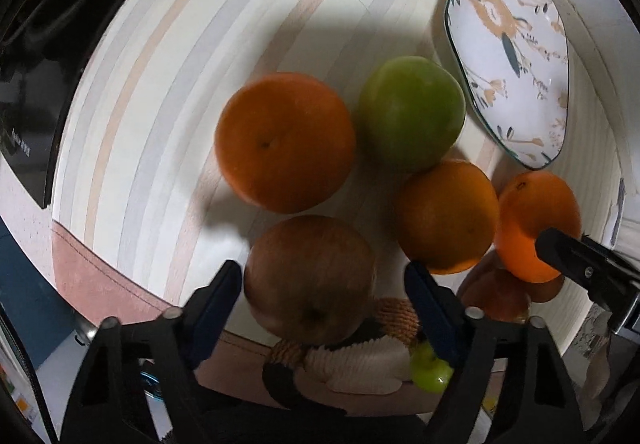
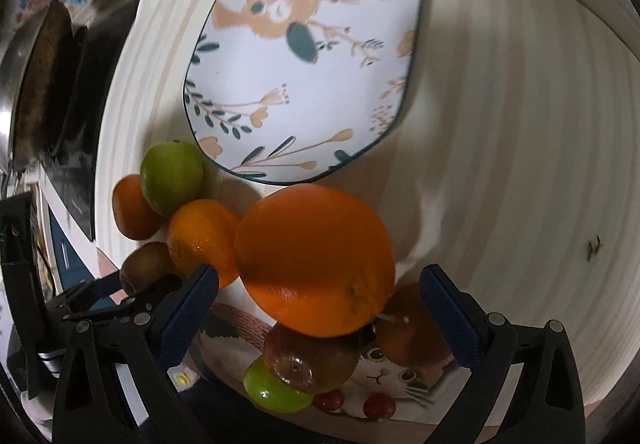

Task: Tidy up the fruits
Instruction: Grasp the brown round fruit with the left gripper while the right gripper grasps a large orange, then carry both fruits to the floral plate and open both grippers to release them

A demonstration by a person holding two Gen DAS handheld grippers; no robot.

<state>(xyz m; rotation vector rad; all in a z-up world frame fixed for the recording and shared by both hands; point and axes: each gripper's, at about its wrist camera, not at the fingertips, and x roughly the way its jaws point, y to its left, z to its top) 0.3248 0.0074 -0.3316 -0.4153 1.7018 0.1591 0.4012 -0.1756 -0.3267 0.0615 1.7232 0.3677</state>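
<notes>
Blue-padded fingers of the left gripper (image 1: pixel 324 292) stand wide apart around a brown kiwi (image 1: pixel 310 280), with a gap showing on each side, so the pads do not press it. The right gripper (image 2: pixel 318 294) is likewise spread wide, its fingers either side of a large orange (image 2: pixel 314 260); the left pad sits clear of the peel and the right one is well apart from it, so nothing is clamped. In the left wrist view that same orange (image 1: pixel 536 224) lies at the far right with a black finger of the right gripper just before it.

Nearest the right wrist camera, a red apple (image 2: pixel 310 360), a green grape (image 2: pixel 276 392) and two small red fruits lie on a mat printed with a cat (image 2: pixel 404 372). Left of the large orange sit a second orange (image 2: pixel 200 240), then a green apple (image 2: pixel 172 178) and a darker orange (image 2: pixel 132 214), all clustered and touching.

Farther off, a white plate with an orange-and-teal floral pattern (image 2: pixel 304 56) lies bare on the pale striped tablecloth (image 2: pixel 520 164). A dark glossy surface (image 1: pixel 28 92) borders the cloth on the far left.
</notes>
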